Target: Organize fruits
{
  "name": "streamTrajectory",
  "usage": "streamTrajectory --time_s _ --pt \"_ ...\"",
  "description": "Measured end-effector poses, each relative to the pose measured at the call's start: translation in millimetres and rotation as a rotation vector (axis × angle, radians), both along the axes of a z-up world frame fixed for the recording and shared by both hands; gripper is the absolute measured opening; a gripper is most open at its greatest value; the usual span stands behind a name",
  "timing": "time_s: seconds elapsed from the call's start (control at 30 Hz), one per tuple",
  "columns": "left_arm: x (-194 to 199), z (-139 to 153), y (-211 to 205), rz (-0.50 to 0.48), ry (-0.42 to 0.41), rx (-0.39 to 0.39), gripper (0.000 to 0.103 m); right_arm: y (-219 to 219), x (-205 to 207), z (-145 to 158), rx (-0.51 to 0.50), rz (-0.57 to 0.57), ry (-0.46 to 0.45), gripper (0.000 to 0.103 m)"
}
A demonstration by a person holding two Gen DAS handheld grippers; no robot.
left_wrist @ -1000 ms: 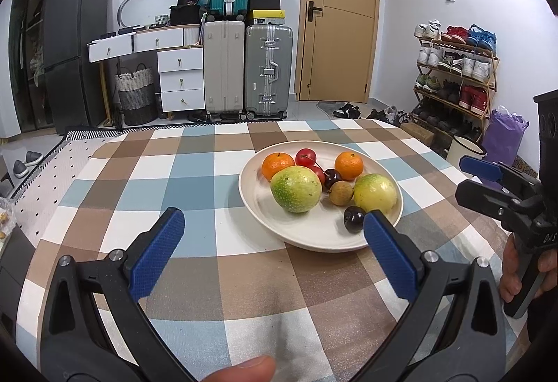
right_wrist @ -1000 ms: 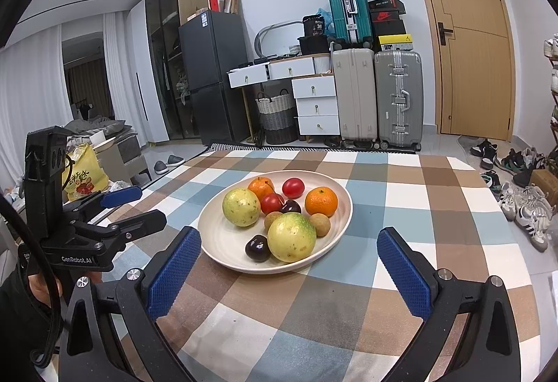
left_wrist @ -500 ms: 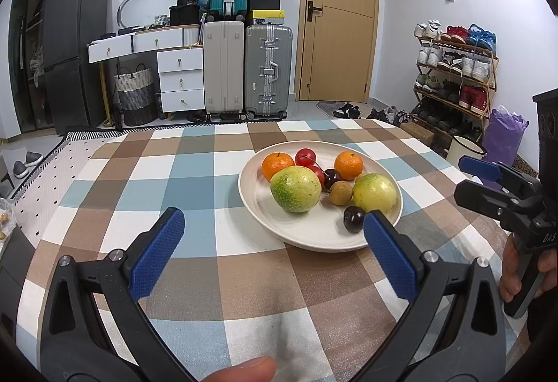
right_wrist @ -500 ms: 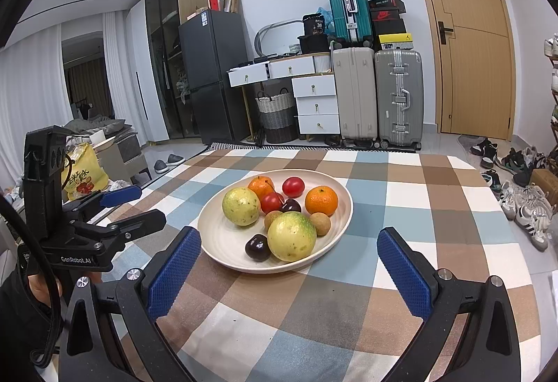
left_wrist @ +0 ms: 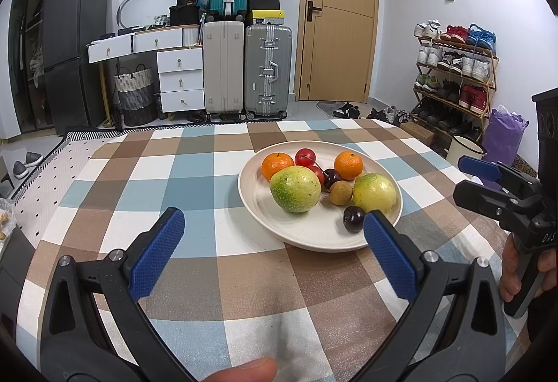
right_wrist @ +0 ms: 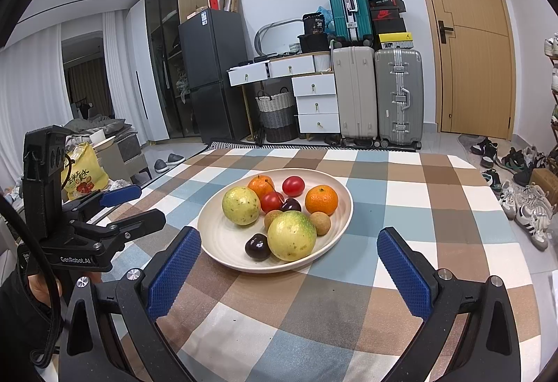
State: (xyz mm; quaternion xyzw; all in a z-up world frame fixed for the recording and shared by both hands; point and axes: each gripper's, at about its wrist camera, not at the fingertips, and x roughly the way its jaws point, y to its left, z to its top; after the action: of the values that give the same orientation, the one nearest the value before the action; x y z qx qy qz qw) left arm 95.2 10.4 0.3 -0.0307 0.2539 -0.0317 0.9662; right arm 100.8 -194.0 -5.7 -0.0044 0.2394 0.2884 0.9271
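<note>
Fruits all sit in the cream plate (left_wrist: 258,204), mid-table, right of centre in the left wrist view. Left gripper (left_wrist: 273,251): jaws spread wide, nothing between them, held near edge of table, plate rim just past its right pad. Right gripper (right_wrist: 288,272): jaws also wide apart and empty, plate's near rim framed between the pads.

On the plate: two large green-yellow round fruits (left_wrist: 295,188), two oranges (right_wrist: 321,199), two red plum-like fruits (right_wrist: 293,185), two dark cherries (right_wrist: 258,246), two small brown longan-like ones (right_wrist: 319,223). All clustered, several touching. None seen on the checked tablecloth (left_wrist: 195,173) outside the plate.

Change over the last second: none that I can see. Both grippers hold the same pose, fruit layout identical. So no grasp or release in that span.

Reads two ways: fruit gathered on the plate and job finished, or a mixed pile waiting to be sorted out. Frames don't settle which, so no call on a next move.
</note>
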Motion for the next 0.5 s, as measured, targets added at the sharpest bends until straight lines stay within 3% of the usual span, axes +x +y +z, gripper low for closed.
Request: streamTrajectory --time_s 0.5 --pt "-0.8 0.1 -1.2 0.001 0.0 0.002 0.102 0.1 0.3 0.7 0.0 0.0 0.002 0.103"
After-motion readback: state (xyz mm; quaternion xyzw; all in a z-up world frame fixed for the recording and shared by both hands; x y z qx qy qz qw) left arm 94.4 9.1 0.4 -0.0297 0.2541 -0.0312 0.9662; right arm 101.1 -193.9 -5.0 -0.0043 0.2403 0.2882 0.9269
